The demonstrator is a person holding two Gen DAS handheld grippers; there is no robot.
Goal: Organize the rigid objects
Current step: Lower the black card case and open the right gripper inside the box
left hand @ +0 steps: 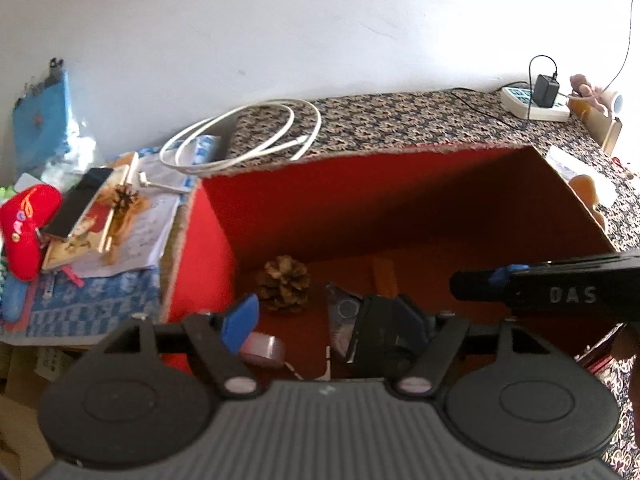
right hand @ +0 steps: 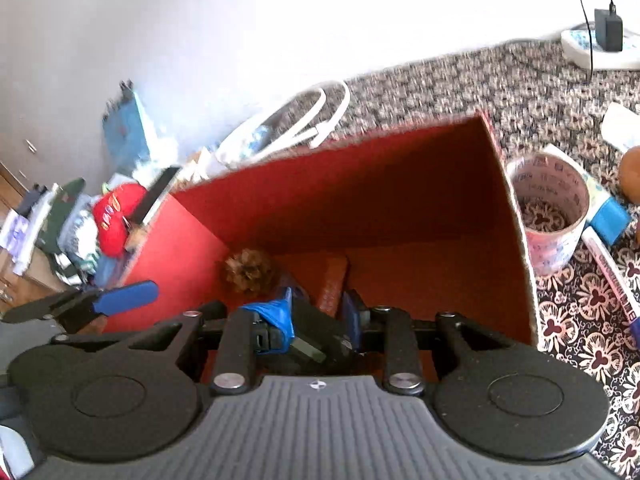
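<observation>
A red-lined open box point(left hand: 208, 248) point(right hand: 192, 236) sits on a patterned cloth. On its floor lie a pine cone point(left hand: 284, 284) point(right hand: 250, 266), an orange bar point(left hand: 384, 276) point(right hand: 332, 284), a small tape roll point(left hand: 266, 350) and a dark packet point(left hand: 342, 312). My left gripper point(left hand: 320, 320) hangs over the box's near left part, jaws wide open, with nothing gripped; its blue pad point(right hand: 124, 298) shows in the right wrist view. My right gripper point(right hand: 314, 314) is over the box, shut on a small black object point(right hand: 310, 334), and reaches in from the right point(left hand: 480, 284) in the left wrist view.
A coiled white cable point(left hand: 240, 136) lies behind the box. A power strip with a black adapter point(left hand: 544, 92) is at the back right. A printed tape roll point(right hand: 548, 208) and a marker point(right hand: 608, 272) lie right of the box. A red plush point(left hand: 28, 228), phone and books pile up at the left.
</observation>
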